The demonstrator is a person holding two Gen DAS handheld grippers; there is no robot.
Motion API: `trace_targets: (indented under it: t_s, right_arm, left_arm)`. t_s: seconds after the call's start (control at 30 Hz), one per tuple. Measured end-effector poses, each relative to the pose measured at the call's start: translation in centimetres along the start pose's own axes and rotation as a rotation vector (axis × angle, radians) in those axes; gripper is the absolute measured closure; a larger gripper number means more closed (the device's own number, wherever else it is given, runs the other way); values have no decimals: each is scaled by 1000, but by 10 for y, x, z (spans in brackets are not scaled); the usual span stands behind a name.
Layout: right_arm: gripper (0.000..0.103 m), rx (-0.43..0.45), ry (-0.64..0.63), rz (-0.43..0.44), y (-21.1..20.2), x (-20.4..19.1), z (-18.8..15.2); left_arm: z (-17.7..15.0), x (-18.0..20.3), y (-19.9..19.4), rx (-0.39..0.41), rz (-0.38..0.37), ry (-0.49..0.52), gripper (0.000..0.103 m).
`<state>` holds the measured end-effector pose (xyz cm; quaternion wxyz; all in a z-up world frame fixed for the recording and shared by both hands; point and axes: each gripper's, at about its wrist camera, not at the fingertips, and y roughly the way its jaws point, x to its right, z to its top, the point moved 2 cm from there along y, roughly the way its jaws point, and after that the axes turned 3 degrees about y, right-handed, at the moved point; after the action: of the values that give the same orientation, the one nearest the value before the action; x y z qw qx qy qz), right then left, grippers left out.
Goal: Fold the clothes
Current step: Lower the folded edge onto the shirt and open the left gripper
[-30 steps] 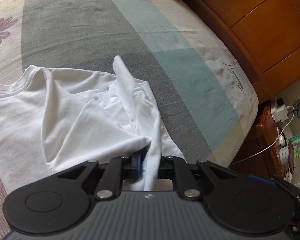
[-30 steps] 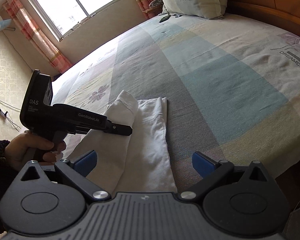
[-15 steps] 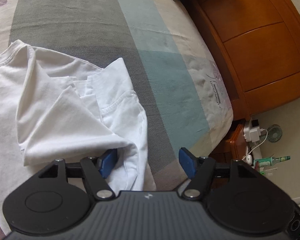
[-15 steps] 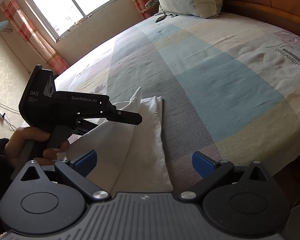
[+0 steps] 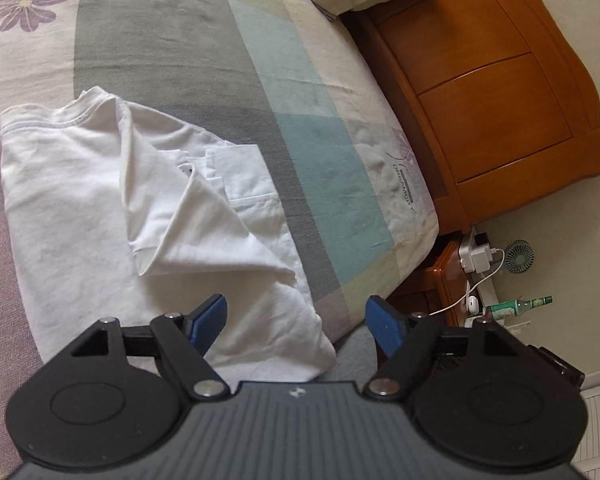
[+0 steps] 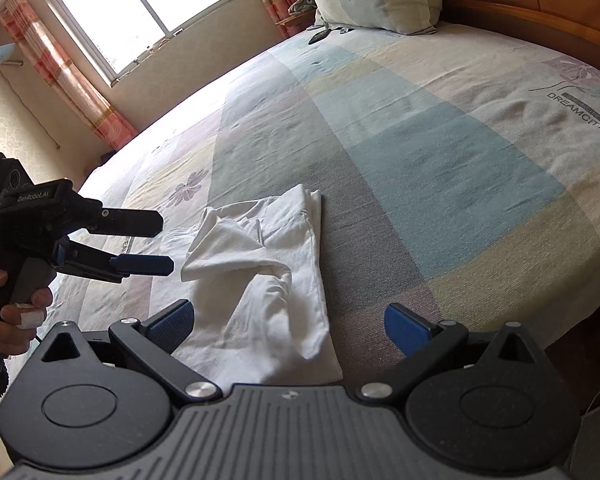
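Left wrist view: left gripper (image 5: 296,316) jaws opening, nothing between them — white shirt (image 5: 148,216) lies half-folded near the bed (image 5: 332,152) edge. Right gripper (image 6: 288,322) wide open, empty. Next, likely: regrip — smooth the rumpled flap.

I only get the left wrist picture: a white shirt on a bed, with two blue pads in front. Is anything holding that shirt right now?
Observer: No. In the right wrist view the left gripper hangs in the air off the white shirt, its jaws opening with nothing between them.
Operator: Who carries that gripper?
Observer: A hand wraps around its handle, and one finger wears a white wrap.
Operator: What lies beyond the bed?
Observer: A bright window with pink checked curtains beside it.
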<state>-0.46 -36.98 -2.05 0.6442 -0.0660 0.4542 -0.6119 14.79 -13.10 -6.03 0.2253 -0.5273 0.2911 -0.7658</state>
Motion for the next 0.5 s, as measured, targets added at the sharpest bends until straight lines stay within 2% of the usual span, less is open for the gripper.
trace_targets:
  t_s: [0.17,0.33,0.5]
  right_arm:
    - [0,0,5,-7,1,0,0]
    - [0,1,15,-20,0,4,0]
    - [0,-5,32,-42,2,10,-1]
  left_arm:
    - [0,-28,28,-67,36,-69,27]
    - [35,-14,37,10,53,-9,27]
    - [69,22,45,84,0,89,27]
